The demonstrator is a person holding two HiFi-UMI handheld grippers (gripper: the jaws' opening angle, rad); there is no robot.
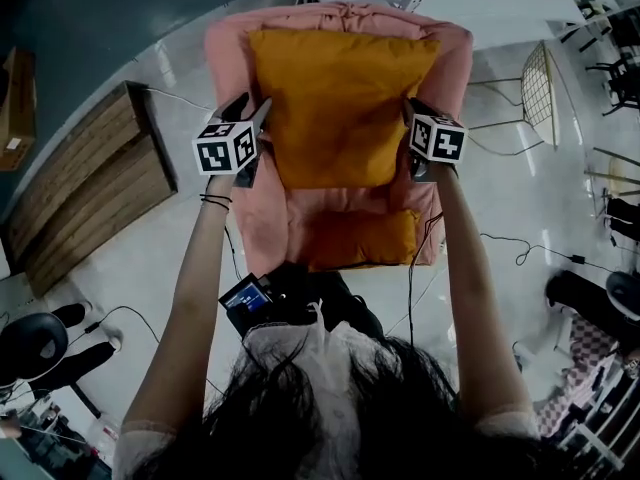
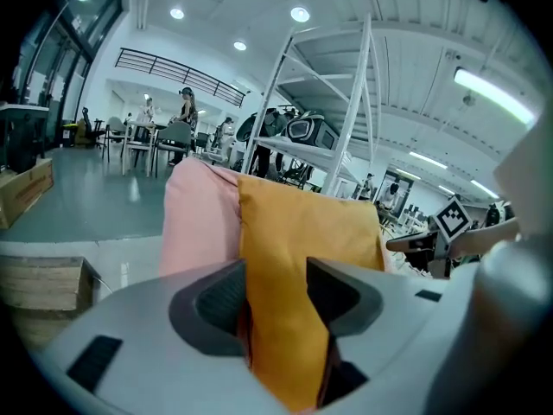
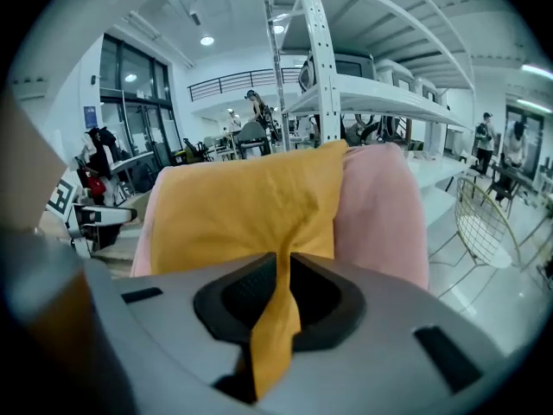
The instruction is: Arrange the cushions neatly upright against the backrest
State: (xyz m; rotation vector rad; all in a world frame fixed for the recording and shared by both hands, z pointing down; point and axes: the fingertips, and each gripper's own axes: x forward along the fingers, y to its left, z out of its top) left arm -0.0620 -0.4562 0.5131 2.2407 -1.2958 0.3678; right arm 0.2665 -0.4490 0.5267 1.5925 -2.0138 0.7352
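Two grippers hold the big orange cushion, one on each side of it. In the head view we see this cushion standing upright in the top middle of the frame. It leans on the back of the pink armchair. The left gripper is at the cushion's left edge, and the right gripper is at its right edge. In the left gripper view the jaws stand partway apart. The puffy edge of the big orange cushion fills the gap and touches both pads, so we say it is gripped. In the right gripper view the jaws are almost together, and they pinch a thin fold of the cushion's cloth. The fold hangs down between the pads. Lower in the head view we see a small orange cushion. It lies flat at the front of the seat, below the big one, and does not stand against the back. A wooden platform sits on the shiny floor at the left of the frame. A wire rack stands at the upper right. In both gripper views we see a tall white shelf behind the armchair.
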